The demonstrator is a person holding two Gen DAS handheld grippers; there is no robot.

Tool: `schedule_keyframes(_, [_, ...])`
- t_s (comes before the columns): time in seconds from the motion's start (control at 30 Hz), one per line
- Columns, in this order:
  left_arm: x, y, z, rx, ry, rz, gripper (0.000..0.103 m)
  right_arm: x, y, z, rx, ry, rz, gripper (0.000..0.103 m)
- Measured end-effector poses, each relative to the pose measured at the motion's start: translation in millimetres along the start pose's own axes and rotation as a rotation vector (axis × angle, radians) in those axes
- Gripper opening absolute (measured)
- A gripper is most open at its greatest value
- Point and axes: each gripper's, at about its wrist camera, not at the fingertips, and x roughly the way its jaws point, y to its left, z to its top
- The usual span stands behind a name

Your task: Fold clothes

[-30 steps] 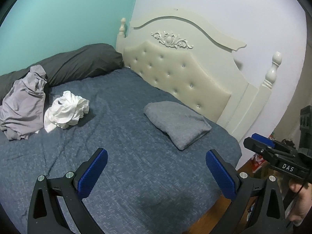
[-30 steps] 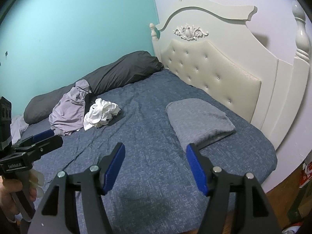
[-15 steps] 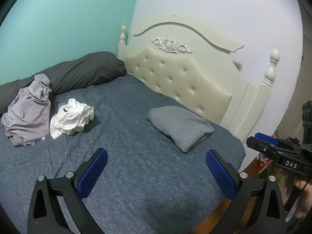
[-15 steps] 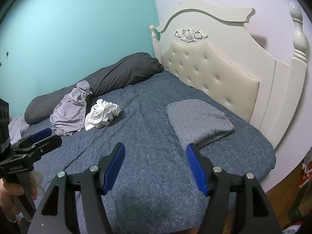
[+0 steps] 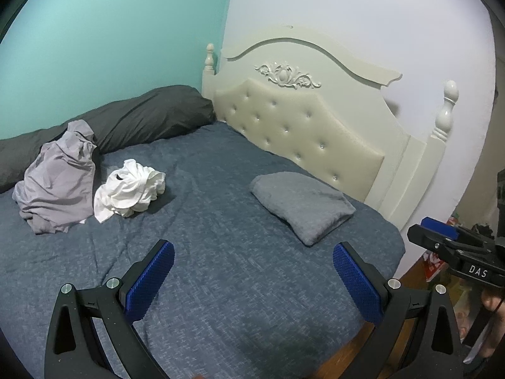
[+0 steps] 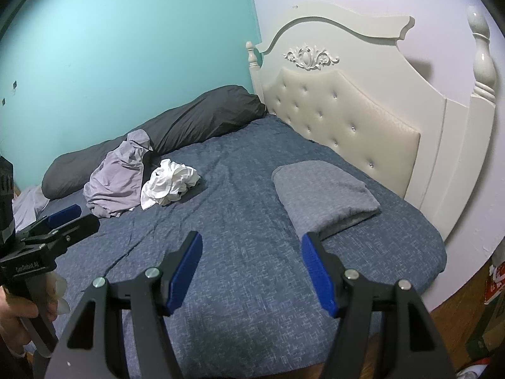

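Three garments lie on the blue bed (image 5: 240, 284). A crumpled white one (image 5: 129, 189) (image 6: 170, 184) sits at the left, beside a rumpled lilac one (image 5: 56, 183) (image 6: 116, 177). A folded grey one (image 5: 303, 202) (image 6: 322, 195) rests near the headboard. My left gripper (image 5: 253, 248) (image 6: 63, 218) hovers open over the bed's near part, with nothing between its blue pads. My right gripper (image 6: 252, 238) (image 5: 438, 230) stands open too, just short of the folded grey garment, and touches no cloth.
A long dark grey pillow (image 5: 142, 120) runs along the teal wall behind the garments. The cream tufted headboard (image 5: 300, 132) closes the bed's right side. Wooden floor and some clutter (image 6: 492, 281) show past the bed's near corner. A hand (image 6: 15, 319) holds the left gripper's handle.
The left gripper has drifted a little, so the bed sits slightly lower and further right in its view. Both grippers stay open, and the right one has not moved.
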Motion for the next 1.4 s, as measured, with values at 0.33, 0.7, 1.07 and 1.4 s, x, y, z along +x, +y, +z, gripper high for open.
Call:
schedule_keyframes(0.33, [-4,-2,-3,0.001,0.008,-0.009,0.103,-6,4,-6,-0.001,0.000,-0.001,0.066])
schedule_keyframes(0.7, [-8,-7,-5,0.010,-0.005,-0.007,0.103,-11,7,-8,0.000,-0.008,0.003,0.066])
schedule_keyframes(1.07, [-10,-8,-8,0.021,-0.011,-0.011,0.103,-11,5,-12,0.001,-0.002,-0.012,0.066])
schedule_keyframes(1.4, [-14,-7,-11,0.027,-0.004,-0.014,0.103,-13,5,-22,0.005,0.011,-0.040,0.067])
